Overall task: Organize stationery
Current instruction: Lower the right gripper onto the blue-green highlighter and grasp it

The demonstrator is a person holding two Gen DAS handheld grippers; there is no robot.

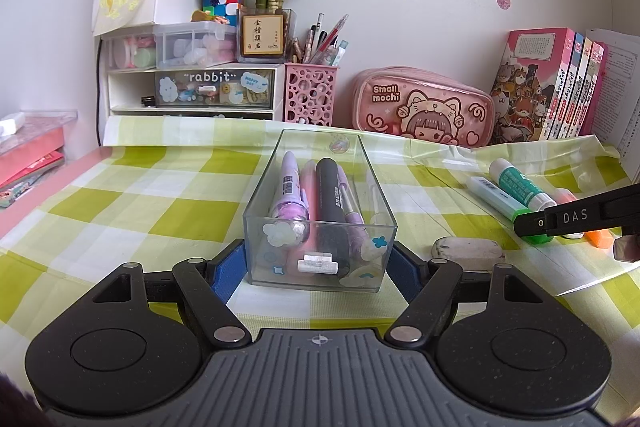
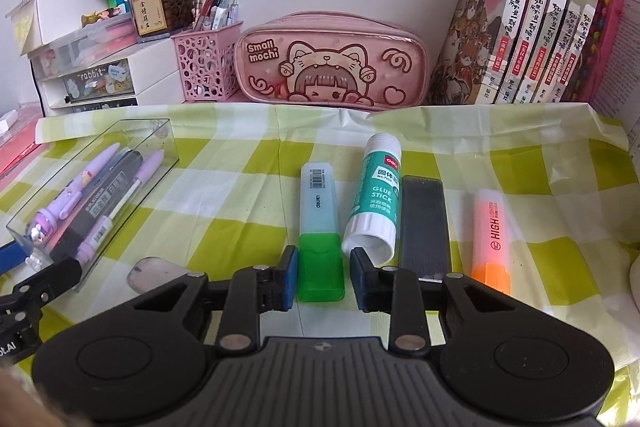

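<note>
A clear plastic box [image 1: 385, 195] with several pens [image 1: 332, 199] inside stands on the checked cloth. My left gripper [image 1: 316, 275] is shut on its near end, one blue pad against each side wall. In the right wrist view the same box [image 2: 160, 135] lies at the left. My right gripper [image 2: 324, 279] is shut on the green cap of a pale blue highlighter [image 2: 318, 203] lying on the cloth. Beside it, to the right, lie a glue stick [image 2: 374, 203], a flat black case [image 2: 423, 223] and an orange highlighter [image 2: 491, 235]. One right finger [image 1: 560, 217] shows in the left wrist view.
A worn grey eraser [image 2: 156, 273] lies between the box and the highlighter. Along the wall stand a pink pencil case [image 2: 332, 67], a pink pen basket [image 2: 206, 67], a row of books [image 2: 532, 27] and a drawer unit [image 1: 192, 91].
</note>
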